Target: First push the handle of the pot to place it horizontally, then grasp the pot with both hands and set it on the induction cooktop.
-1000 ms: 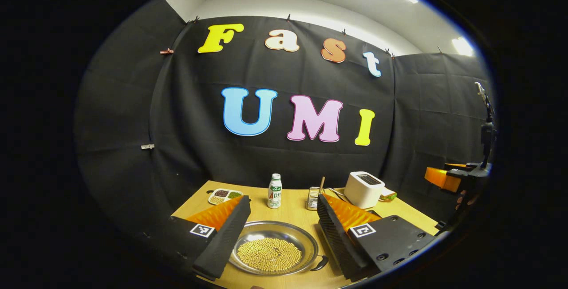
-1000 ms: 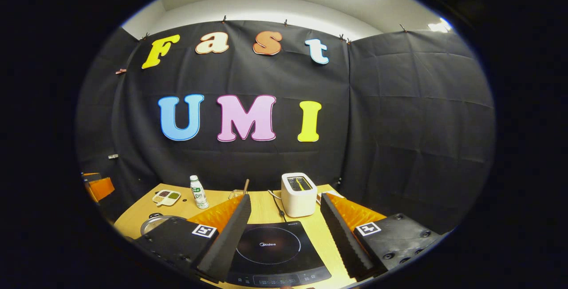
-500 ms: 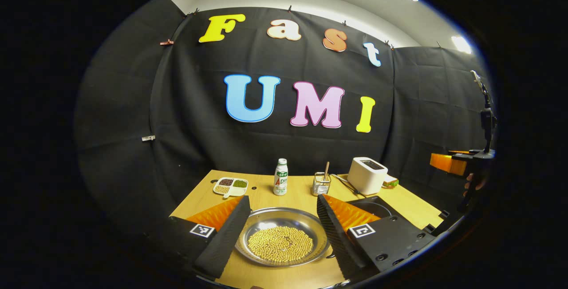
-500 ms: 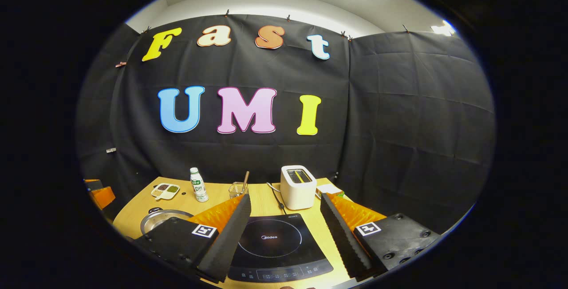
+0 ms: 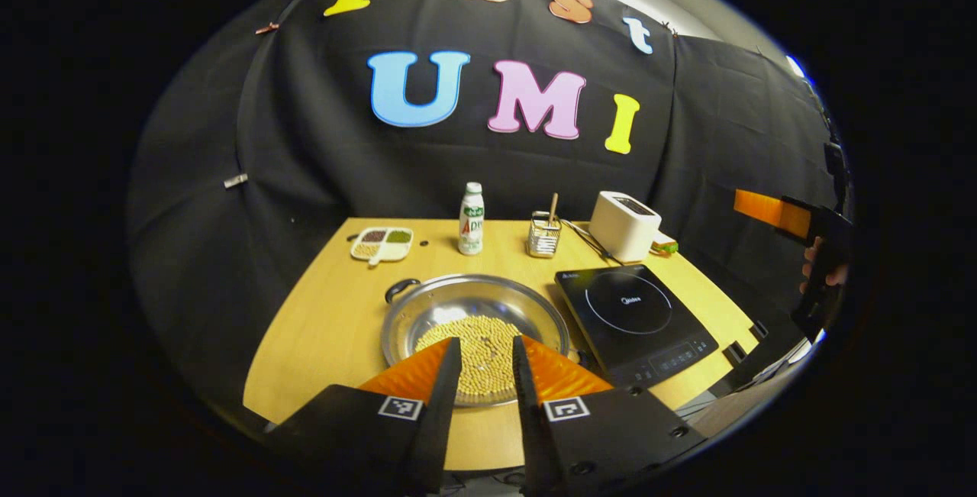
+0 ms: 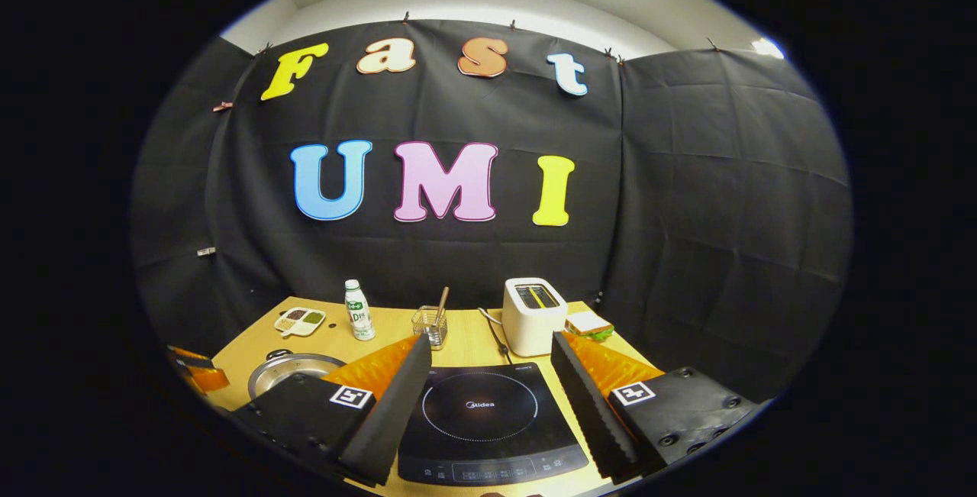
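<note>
The steel pot [image 5: 473, 306] holds yellow beans and sits mid-table, left of the black induction cooktop [image 5: 633, 310]. One pot handle [image 5: 401, 288] points to the back left; the opposite one is hidden behind my finger. My left gripper [image 5: 486, 343] hovers above the pot's near rim, its fingers drawn in to a narrow gap with nothing between them. My right gripper [image 6: 490, 340] stands wide open above the cooktop [image 6: 481, 413], with the pot [image 6: 294, 371] off to its left. In the left gripper view, the right gripper [image 5: 775, 213] shows at far right, held by a hand [image 5: 820, 272].
Along the back of the wooden table [image 5: 328, 329] stand a divided dish [image 5: 382, 243], a bottle [image 5: 471, 218], a wire holder with a stick [image 5: 543, 233] and a white toaster [image 5: 624, 226]. A sandwich [image 6: 586, 323] lies beside the toaster.
My left gripper has risen, pulled back and tilted down over the pot, and its fingers have closed from wide apart to a narrow gap. The right gripper has barely shifted.
</note>
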The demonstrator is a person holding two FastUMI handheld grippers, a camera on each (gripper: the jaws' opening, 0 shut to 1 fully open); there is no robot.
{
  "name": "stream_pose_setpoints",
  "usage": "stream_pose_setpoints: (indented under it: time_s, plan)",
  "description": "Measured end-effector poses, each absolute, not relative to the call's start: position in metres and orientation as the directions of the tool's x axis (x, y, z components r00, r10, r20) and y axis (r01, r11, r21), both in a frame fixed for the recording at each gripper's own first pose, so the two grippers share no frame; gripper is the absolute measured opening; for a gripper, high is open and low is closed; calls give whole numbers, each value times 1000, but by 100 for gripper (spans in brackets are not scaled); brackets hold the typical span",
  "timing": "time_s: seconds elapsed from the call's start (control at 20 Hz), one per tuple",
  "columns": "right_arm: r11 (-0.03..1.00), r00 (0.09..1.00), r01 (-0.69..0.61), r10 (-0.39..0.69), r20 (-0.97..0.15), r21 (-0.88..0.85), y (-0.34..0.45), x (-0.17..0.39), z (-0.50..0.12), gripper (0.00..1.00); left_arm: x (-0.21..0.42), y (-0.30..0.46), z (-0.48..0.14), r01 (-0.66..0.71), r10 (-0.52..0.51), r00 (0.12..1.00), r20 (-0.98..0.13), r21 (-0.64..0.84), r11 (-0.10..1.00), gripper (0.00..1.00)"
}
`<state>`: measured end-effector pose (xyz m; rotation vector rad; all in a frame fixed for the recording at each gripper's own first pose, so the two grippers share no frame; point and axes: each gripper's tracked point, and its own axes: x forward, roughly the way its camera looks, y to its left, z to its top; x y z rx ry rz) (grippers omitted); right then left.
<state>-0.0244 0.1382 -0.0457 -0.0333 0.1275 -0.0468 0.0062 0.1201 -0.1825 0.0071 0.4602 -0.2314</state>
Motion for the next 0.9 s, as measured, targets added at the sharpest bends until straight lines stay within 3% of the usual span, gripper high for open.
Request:
stream_pose_setpoints:
  time_s: [0.3,0.35,0.5,0.9]
  plan:
    - [1000,990,23,-21,-140,12,128,-1,-54,98,-4,91,-234,219,-255,781,-570,-132,967,16]
    - [999,989,20,-17,-148,24,126,0,-56,95,-4,88,-239,219,-258,771,-582,-138,966,14]
    - [999,982,5,3,-189,42,123,3,-66,98,-4,79,-250,231,-271,744,-611,-147,962,5]
    - [998,978,-28,37,-206,48,108,11,-72,98,-10,50,-299,291,-327,608,-724,-180,940,5]
